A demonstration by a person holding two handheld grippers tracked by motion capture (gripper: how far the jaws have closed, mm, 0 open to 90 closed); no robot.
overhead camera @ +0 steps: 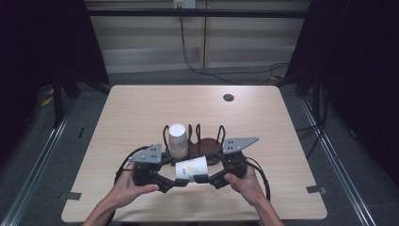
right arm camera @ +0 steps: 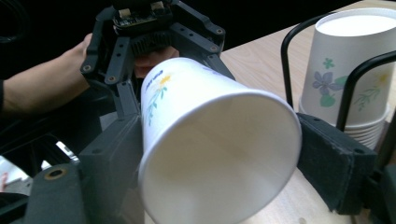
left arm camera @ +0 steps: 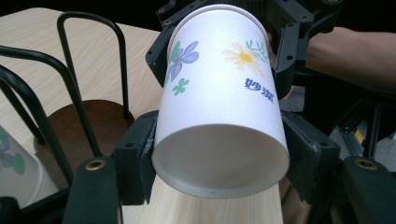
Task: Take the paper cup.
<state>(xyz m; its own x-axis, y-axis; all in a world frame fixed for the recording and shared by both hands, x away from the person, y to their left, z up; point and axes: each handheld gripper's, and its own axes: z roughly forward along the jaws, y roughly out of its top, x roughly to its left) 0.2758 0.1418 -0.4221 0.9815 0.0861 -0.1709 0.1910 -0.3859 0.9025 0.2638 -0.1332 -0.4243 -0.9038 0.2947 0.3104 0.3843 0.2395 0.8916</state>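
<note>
High view: the paper cup (overhead camera: 190, 168) lies sideways between both tongs above the bench (overhead camera: 141, 108), in front of the wire rack (overhead camera: 195, 136). Left gripper view: the left tongs (left arm camera: 219, 158) clench its base; squeezing harder could crush it. Right gripper view: the right tongs (right arm camera: 219, 163) bracket the rim (contact is hard to judge)

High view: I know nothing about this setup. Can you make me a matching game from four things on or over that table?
Things:
1 single white flowered paper cup
2 stack of white flowered paper cups
3 black wire rack with round brown base
4 small dark round hole

States:
A standing in the middle of the wooden table
B in the tabletop's far part
C sideways, held at both ends
D upside down between wire loops

Pairs: 1-C, 2-D, 3-A, 4-B
</note>
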